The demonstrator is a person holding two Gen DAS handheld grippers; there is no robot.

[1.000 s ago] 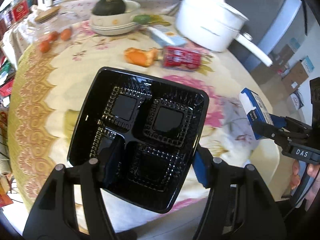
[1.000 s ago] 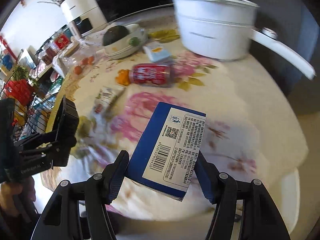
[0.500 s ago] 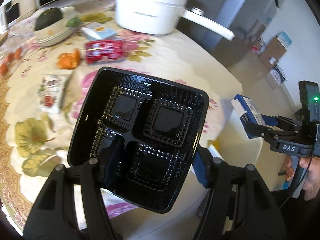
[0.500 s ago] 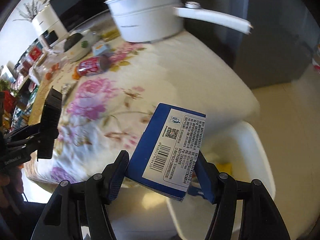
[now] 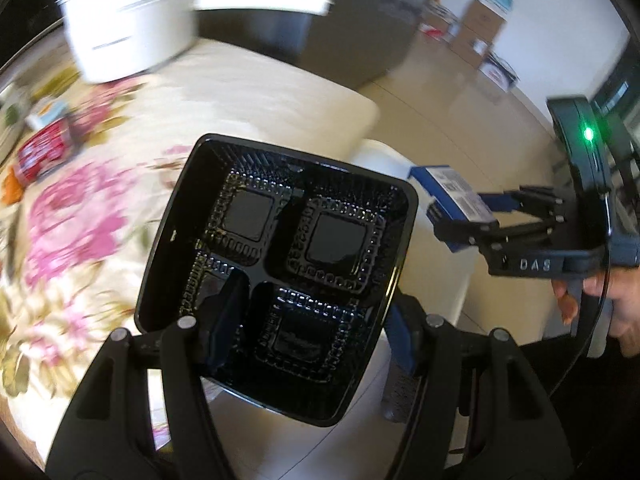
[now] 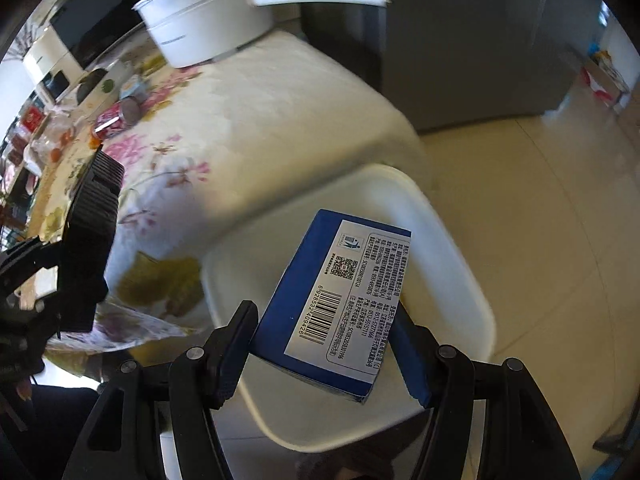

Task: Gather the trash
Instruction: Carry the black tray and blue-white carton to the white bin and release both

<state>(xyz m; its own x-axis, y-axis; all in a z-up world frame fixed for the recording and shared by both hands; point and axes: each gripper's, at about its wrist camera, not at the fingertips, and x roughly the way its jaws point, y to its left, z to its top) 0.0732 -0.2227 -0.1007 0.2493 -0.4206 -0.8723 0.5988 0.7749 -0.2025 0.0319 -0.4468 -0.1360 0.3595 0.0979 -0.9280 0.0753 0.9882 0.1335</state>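
Note:
My left gripper [image 5: 310, 330] is shut on a black plastic food tray [image 5: 280, 264] with four compartments, held past the table's edge. My right gripper [image 6: 324, 344] is shut on a blue carton [image 6: 340, 300] with a white barcode label, held over a white bin [image 6: 460, 280] beside the table. In the left wrist view the right gripper [image 5: 460, 216] holds the carton [image 5: 448, 190] over the bin [image 5: 440, 264]. The black tray also shows in the right wrist view [image 6: 92, 232] at the left.
A table with a floral cloth [image 5: 80, 220] holds a white pot [image 6: 208, 20] with a long handle, a red can [image 6: 116, 116], an orange peel and a small box. Cardboard boxes [image 5: 484, 20] stand on the tiled floor. A grey cabinet [image 6: 460, 40] stands behind.
Both grippers have swung right, away from the table top toward the white bin. The blue carton now hangs over the bin. Both keep their hold.

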